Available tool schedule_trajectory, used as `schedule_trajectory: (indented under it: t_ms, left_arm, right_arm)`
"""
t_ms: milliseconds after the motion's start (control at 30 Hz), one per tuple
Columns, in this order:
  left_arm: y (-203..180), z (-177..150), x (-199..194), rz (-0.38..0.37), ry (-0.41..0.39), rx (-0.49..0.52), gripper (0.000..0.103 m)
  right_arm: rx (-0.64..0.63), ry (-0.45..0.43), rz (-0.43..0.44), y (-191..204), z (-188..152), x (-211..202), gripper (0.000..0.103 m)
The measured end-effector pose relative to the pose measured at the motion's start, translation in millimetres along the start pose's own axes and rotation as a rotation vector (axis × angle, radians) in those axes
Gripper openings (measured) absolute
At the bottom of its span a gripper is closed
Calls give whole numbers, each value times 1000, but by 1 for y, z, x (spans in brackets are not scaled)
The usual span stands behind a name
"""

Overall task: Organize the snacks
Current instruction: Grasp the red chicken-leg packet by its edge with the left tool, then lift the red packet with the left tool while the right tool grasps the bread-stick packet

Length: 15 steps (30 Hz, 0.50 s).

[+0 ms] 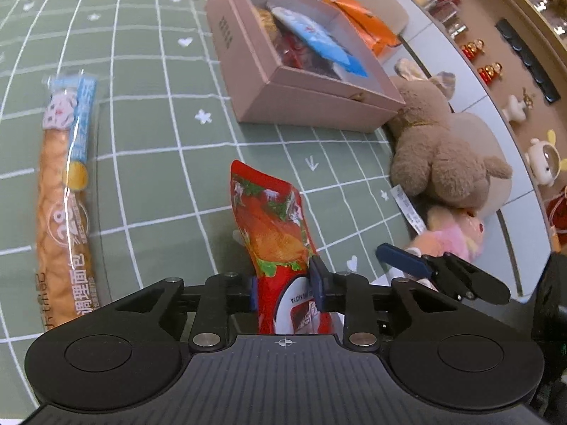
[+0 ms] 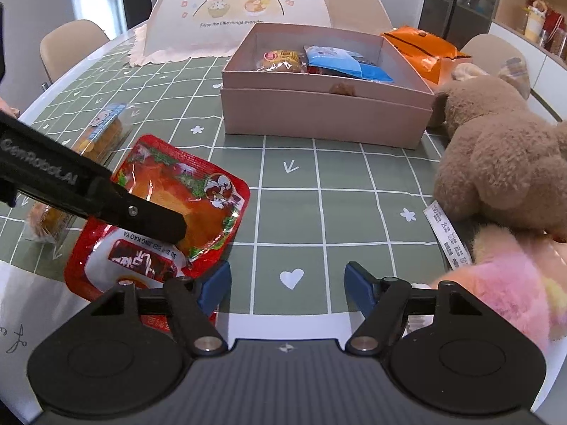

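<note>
My left gripper (image 1: 285,288) is shut on a red snack pouch (image 1: 273,223), which it holds edge-up above the green checked tablecloth; the pouch also shows in the right wrist view (image 2: 170,209) with the left gripper's black finger (image 2: 106,191) across it. My right gripper (image 2: 287,285) is open and empty, low over the cloth near the front edge, to the right of the pouch. A pink open box (image 1: 244,71) with several snacks inside stands further back; it also shows in the right wrist view (image 2: 319,113). A long bread packet (image 1: 65,191) lies on the left.
A brown plush toy (image 2: 496,156) and a pink plush toy (image 2: 510,283) lie at the right table edge. An orange bag (image 2: 421,49) sits behind the box. A mesh food cover (image 2: 241,10) stands at the back. Chairs surround the table.
</note>
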<state>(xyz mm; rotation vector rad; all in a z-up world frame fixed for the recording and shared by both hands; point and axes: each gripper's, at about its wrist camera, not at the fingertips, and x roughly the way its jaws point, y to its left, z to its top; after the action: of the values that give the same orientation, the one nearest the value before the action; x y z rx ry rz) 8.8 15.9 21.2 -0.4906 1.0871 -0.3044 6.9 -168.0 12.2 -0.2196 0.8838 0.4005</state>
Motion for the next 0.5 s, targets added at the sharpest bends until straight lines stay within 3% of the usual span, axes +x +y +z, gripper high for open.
schedule_trajectory:
  t_ms: [200,500]
  left_arm:
    - [-6,-3,-14,20,-27,41,28]
    - [22,-5,-74,-29,-152,-33,24]
  right_arm:
    - [6,12,22,-6,11,-3,73]
    - [-14,12,82,11,38,3,73]
